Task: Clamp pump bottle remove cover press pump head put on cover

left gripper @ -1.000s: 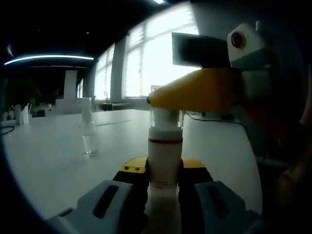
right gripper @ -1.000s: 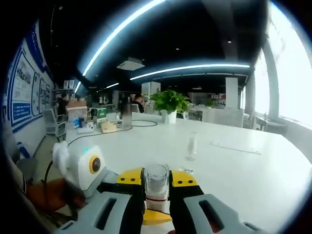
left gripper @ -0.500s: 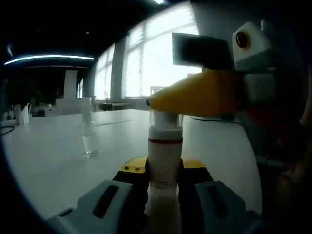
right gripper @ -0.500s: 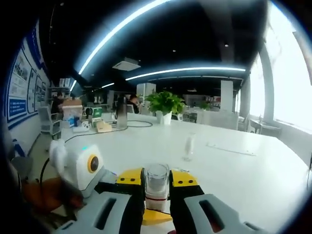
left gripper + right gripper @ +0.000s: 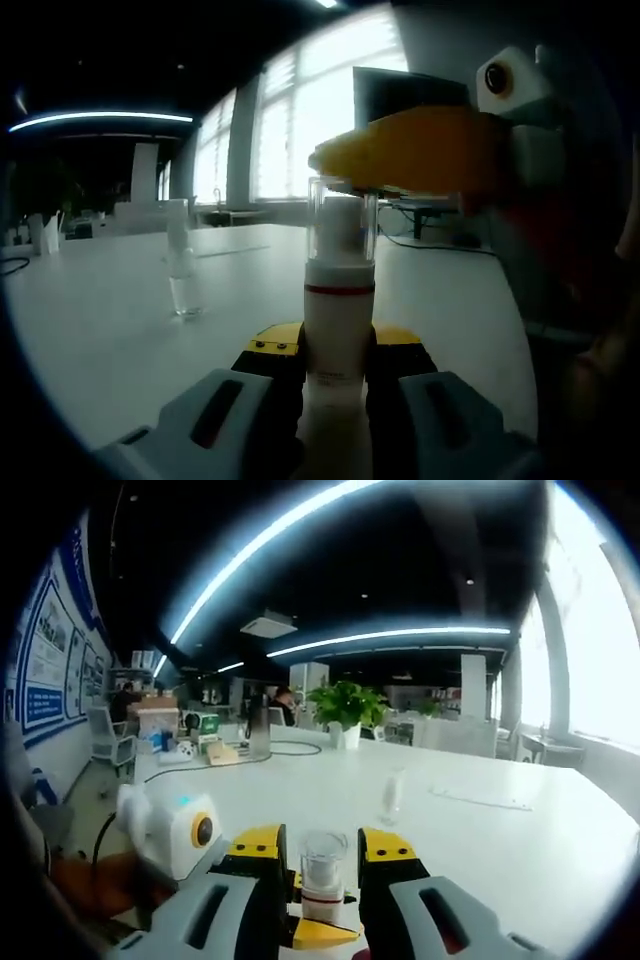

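The right gripper (image 5: 322, 895) is seen released and raised: its jaws, clenched on the clear cover (image 5: 342, 218) half a second ago, are now parted, with a gap visible on either side of the cover in the right gripper view. In the left gripper view the right gripper (image 5: 420, 150) is shown lifted clear of the cover top, where it was level with the cover a moment before. The cover is left seated on the pump bottle (image 5: 338, 330), so the final step, putting on the cover, is judged complete or nearly so; only withdrawal of the right gripper and release of the bottle appear to be outstanding. The bottle is held upright at the centre of the left gripper view, grasped at its lower body by the jaws of the left gripper (image 5: 335, 400), above the white surface (image 5: 110, 330). A red band is seen around the bottle neck, and fine print is present on the body but cannot be read. A small clear bottle (image 5: 182, 270) stands on the surface at about 10 o'clock from the pump bottle, well apart. Blue wall posters (image 5: 45, 670) at 9 o'clock in the right gripper view carry writing too small to be read.
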The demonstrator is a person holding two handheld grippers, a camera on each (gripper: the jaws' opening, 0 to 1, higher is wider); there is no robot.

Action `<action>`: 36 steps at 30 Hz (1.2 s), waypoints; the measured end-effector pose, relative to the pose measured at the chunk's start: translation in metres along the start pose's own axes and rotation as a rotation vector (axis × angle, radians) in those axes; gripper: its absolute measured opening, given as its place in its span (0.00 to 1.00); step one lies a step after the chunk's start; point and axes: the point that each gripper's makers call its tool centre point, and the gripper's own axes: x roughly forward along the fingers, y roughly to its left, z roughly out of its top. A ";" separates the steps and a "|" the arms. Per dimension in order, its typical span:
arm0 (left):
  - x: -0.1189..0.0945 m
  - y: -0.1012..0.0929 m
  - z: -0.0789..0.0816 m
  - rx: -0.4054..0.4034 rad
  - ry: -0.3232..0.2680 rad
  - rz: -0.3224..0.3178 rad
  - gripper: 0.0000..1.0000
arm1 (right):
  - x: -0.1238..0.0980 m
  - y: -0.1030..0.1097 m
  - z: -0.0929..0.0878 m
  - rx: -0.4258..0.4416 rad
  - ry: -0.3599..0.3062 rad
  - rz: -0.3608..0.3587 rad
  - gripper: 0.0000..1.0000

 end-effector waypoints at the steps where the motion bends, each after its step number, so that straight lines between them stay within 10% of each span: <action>1: 0.000 0.000 0.000 0.000 0.000 0.000 0.14 | -0.001 0.000 0.001 -0.001 -0.004 0.003 0.23; 36: 0.000 -0.001 0.001 -0.001 -0.001 0.003 0.14 | -0.036 -0.020 0.021 0.024 -0.083 0.038 0.00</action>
